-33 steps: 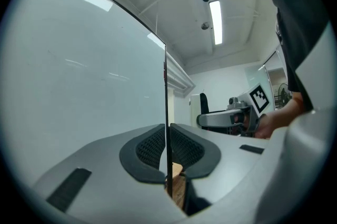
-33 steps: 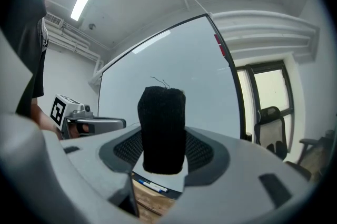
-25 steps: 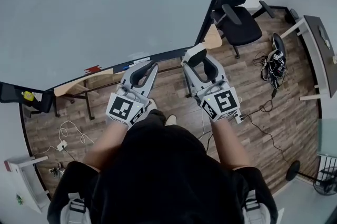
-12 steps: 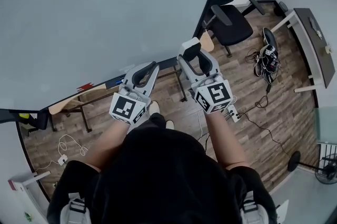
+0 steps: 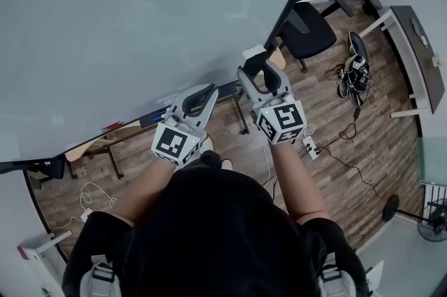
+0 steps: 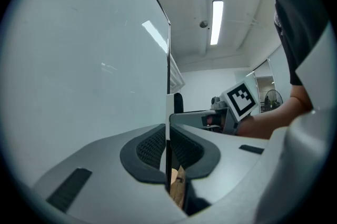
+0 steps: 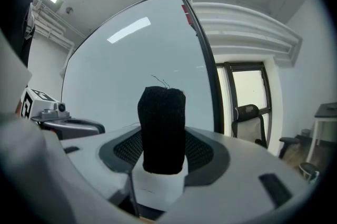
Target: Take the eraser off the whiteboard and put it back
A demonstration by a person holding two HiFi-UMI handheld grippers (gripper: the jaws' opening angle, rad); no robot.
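Observation:
The eraser (image 7: pixel 162 128), black felt on a white body, stands upright between the pads of my right gripper (image 7: pixel 163 150), which is shut on it. In the head view the same eraser (image 5: pixel 253 52) shows as a white block at the tips of the right gripper (image 5: pixel 255 69), close to the whiteboard (image 5: pixel 140 9) near its right edge. My left gripper (image 5: pixel 200 97) is level beside it, pads together and holding nothing. The left gripper view looks along the shut left gripper (image 6: pixel 168 146) with the whiteboard (image 6: pixel 79 59) to its left.
A wooden ledge with markers (image 5: pixel 133 124) runs below the board. A black office chair (image 5: pixel 307 26) stands right of the board's frame. Cables (image 5: pixel 353 72) and a power strip (image 5: pixel 307 145) lie on the wood floor, and a desk (image 5: pixel 419 44) is at far right.
Both grippers have advanced toward the whiteboard, which now fills more of the head view. The eraser has stayed in the right gripper's grip. The left gripper stays shut.

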